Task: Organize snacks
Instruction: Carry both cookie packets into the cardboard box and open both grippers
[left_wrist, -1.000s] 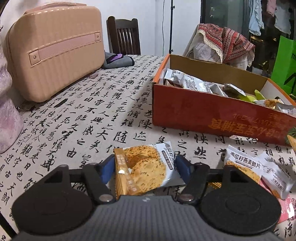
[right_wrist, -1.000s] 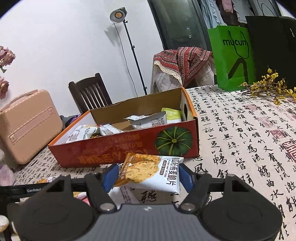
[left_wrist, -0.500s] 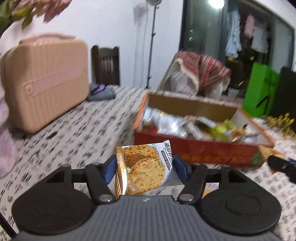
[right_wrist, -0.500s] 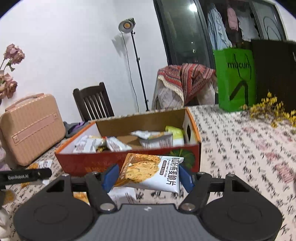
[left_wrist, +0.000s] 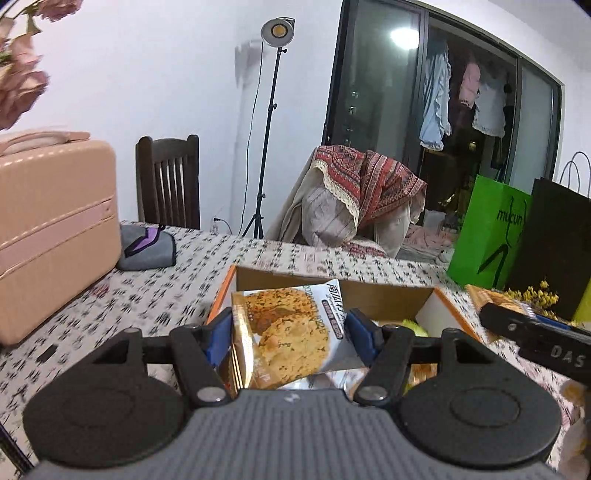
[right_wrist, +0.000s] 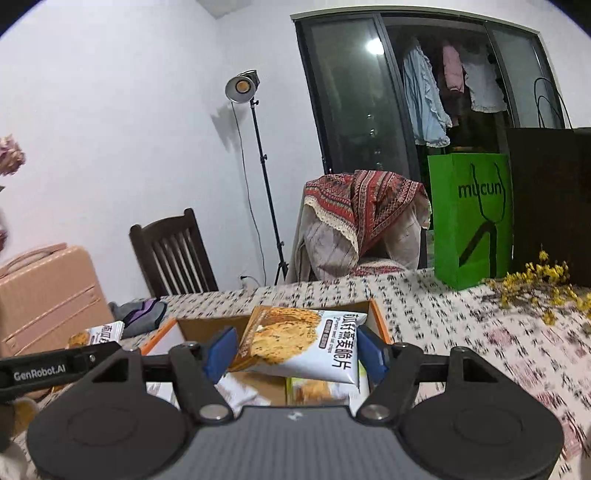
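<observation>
While both pairs of tongs hang above the open carton, each is clamped on one crisp packet: two packets held in all; the left gripper (left_wrist: 288, 330) pinches its packet (left_wrist: 291, 336) by the two side edges between the blue pads (left_wrist: 218, 338), so the packet stands nearly upright, long axis running up and away from the hand, top seam leaning towards the far wall and the printed cookie face turned back to the camera; the right gripper (right_wrist: 295, 349) grips the second packet (right_wrist: 303, 345) the same way, but this one lies crosswise, long axis running from pad to pad, picture end to the left and the white lettered end to the right, sagging a little there; both packets sit over the orange cardboard box (right_wrist: 380, 325), whose brown inner walls show just behind them, and more loose packets lie inside it, too blurred and hidden to count; in the left view the other tool (left_wrist: 532, 336) juts in from the right edge; one table with a calligraphy-print cloth (right_wrist: 461, 332) carries everything; on it I count one pink case (left_wrist: 51, 232), one grey pouch (left_wrist: 147, 247), one green bag (right_wrist: 472, 221) and one black bag (left_wrist: 554, 243) side by side, and one spray of yellow flowers (right_wrist: 543, 284); behind stand two chairs, one bare wooden chair (right_wrist: 173, 254) and one draped chair (right_wrist: 354, 221), and one lamp on a stand (right_wrist: 243, 86).
</observation>
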